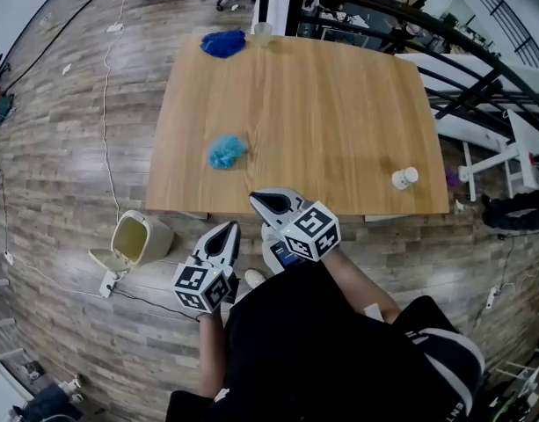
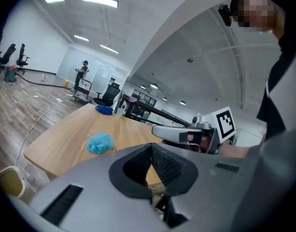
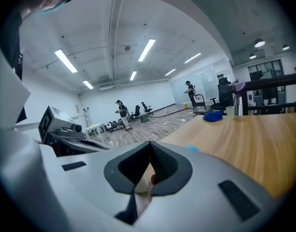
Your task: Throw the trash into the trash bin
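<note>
A light blue crumpled ball of trash [image 1: 227,150] [image 2: 100,142] lies on the wooden table [image 1: 339,121] near its front left part. The beige trash bin [image 1: 137,240] [image 2: 10,182] stands on the floor by the table's front left corner with its lid swung open. My left gripper [image 1: 231,228] [image 2: 151,145] is shut and empty, held over the floor just short of the table's front edge. My right gripper [image 1: 254,199] [image 3: 150,143] is shut too, with nothing in it, its tips at the table's front edge below the blue ball.
A dark blue bundle [image 1: 222,42] [image 3: 213,116] and a clear cup [image 1: 263,32] sit at the table's far edge. A small white container [image 1: 404,178] stands near the front right corner. A white cable [image 1: 105,104] runs across the floor to the left. Office chairs and people are far off.
</note>
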`<state>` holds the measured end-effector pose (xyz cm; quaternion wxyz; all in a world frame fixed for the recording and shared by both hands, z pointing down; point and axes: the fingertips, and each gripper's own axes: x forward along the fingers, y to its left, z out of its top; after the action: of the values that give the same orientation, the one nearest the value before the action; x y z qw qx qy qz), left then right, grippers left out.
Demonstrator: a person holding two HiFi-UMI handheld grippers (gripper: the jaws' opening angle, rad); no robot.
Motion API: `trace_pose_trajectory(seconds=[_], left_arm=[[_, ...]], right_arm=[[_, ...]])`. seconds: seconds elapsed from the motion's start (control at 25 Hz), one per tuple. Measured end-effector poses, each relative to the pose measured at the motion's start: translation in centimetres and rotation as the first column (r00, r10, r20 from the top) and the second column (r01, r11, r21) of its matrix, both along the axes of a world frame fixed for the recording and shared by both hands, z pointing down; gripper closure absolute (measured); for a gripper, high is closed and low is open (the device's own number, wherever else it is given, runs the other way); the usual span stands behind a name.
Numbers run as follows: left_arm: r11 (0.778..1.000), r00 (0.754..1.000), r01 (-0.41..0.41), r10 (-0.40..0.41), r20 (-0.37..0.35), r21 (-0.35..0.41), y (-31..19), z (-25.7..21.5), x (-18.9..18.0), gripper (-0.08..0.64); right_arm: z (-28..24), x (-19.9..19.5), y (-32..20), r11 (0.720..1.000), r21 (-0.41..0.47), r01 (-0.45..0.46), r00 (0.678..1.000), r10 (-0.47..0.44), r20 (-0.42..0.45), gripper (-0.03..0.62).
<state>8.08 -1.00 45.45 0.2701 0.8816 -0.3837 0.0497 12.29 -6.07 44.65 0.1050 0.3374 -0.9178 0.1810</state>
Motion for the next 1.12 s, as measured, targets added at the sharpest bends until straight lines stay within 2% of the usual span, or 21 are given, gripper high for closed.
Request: trace_pose_trajectory(seconds=[0.12,0.16,0.32,0.44,0.52,0.64,0.72,0.92,1.12], left_arm=[[1.0,0.995,-0.023,0.024,0.101,-0.014,-3.1,1.1,0.9,0.552],[0.999,0.993,-0.03,0.032,0.114,-0.018,-4.5,1.2,1.5,0.552],[0.996,0.992,-0.086,0.086,0.089,0.002,-8.1,0.2,4.2,0.552],[0.995,0.985,-0.1,0.097,0.144,0.012,-9.8,0.5,5.2,0.552],[0.996,0.982,-0.088,0.087,0.167,-0.002,-10.4,1.5,4.8,0.552],[0.998,0.986,-0.041,0.048,0.157,-0.042,-11.4,2.6,3.7,0.552],[0.998,0.985,-0.043,0.051,0.166,-0.05,-12.7,3.2,3.4,0.552],[0.996,0.978,-0.051,0.065,0.197,-0.078,-14.7,4.3,3.3,0.552],[0.992,0.974,-0.064,0.086,0.211,-0.109,-15.8,4.9,3.8,0.552]], right_arm=[[-0.3,0.6,-2.7,1.0,-0.019,0.001,0.998,0.0,0.064,0.595],[-0.5,1.0,-3.7,1.0,-0.017,-0.007,0.997,0.008,0.083,0.595],[-0.3,3.0,-6.8,0.999,-0.018,-0.026,0.992,0.028,0.127,0.595],[0.3,4.5,-9.2,0.998,-0.028,-0.059,0.989,0.062,0.132,0.595],[0.3,5.3,-10.1,0.997,-0.041,-0.067,0.988,0.072,0.139,0.595],[0.9,5.7,-10.7,0.996,-0.06,-0.063,0.988,0.071,0.134,0.595],[1.2,5.7,-11.8,0.995,-0.055,-0.084,0.989,0.09,0.117,0.595],[0.8,5.2,-12.6,0.993,-0.064,-0.096,0.984,0.104,0.142,0.595],[2.3,7.2,-14.7,0.972,-0.149,-0.183,0.964,0.207,0.165,0.595]])
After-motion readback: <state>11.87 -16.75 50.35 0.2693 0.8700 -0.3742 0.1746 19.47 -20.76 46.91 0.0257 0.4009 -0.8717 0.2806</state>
